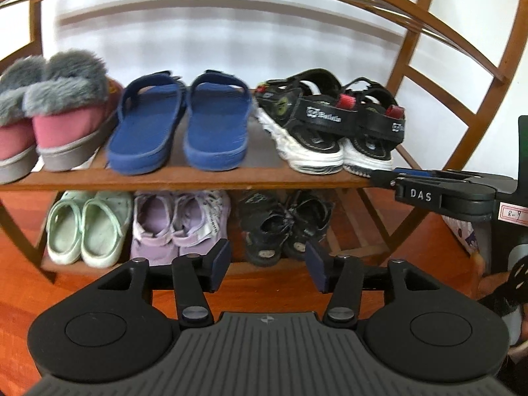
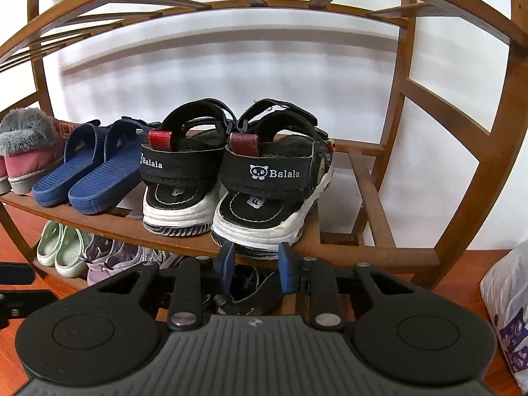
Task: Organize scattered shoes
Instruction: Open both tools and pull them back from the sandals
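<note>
Finishing the row looks like the step in hand; six pairs already sit heel-out on the wooden rack (image 1: pixel 184 183), the black Balala sandals (image 2: pixel 231 178) at the right end of the upper shelf beside the blue slides (image 1: pixel 178 122) and the fur-cuffed pink slippers (image 1: pixel 49 118), with mint clogs (image 1: pixel 89 227), lilac sneakers (image 1: pixel 178 224) and dark sandals (image 1: pixel 283 227) below; the left gripper (image 1: pixel 267 267) hangs back from the lower shelf, jaws apart and empty; the right gripper (image 2: pixel 255 265) sits just below the heel of the right-hand Balala sandal, jaws narrowed but gripping nothing that I can see; no loose shoe shows on the red floor (image 1: pixel 19 297), so the next move, I judge, calls for drawing both grippers clear and checking the floor for strays; that sandal's heel overhangs the shelf edge slightly.
</note>
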{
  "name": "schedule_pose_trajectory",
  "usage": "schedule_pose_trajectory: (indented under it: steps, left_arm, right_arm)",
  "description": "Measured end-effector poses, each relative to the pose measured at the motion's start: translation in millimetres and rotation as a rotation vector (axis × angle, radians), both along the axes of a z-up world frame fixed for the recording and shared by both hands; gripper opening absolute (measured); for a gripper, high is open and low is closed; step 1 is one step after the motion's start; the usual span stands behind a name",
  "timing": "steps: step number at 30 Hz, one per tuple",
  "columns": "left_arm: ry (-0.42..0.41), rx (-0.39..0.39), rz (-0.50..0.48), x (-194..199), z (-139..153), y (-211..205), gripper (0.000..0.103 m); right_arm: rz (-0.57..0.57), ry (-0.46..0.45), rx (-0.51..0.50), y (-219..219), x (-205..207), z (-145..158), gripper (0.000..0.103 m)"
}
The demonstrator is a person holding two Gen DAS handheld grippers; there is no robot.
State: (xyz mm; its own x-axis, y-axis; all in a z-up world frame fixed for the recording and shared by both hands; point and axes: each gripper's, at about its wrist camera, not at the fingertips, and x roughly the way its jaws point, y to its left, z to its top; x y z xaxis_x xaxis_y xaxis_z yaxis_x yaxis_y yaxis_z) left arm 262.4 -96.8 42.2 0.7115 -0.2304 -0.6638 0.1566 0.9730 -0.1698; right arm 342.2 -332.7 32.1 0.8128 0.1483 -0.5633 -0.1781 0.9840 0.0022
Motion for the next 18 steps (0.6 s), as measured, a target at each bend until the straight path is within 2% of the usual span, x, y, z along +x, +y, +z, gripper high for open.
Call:
schedule_pose_trajectory:
  steps: [9, 13, 16, 18]
  left_arm:
    - [0.002, 0.023, 0.062, -18, 1, 12, 0.061]
    - [-0.015, 0.044, 0.095, -29, 4, 16, 0.068]
    - [-0.022, 0.057, 0.12, -37, 4, 21, 0.07]
    - [-0.019, 0.064, 0.135, -40, 4, 23, 0.073]
  right_arm:
    - [0.022, 0.02, 0.028, 2, -12, 2, 0.051]
    - [0.044, 0.017, 0.036, 6, -24, 5, 0.074]
    - [0.062, 0.018, 0.04, 11, -36, 7, 0.086]
    - [0.071, 0.018, 0.043, 13, -44, 9, 0.088]
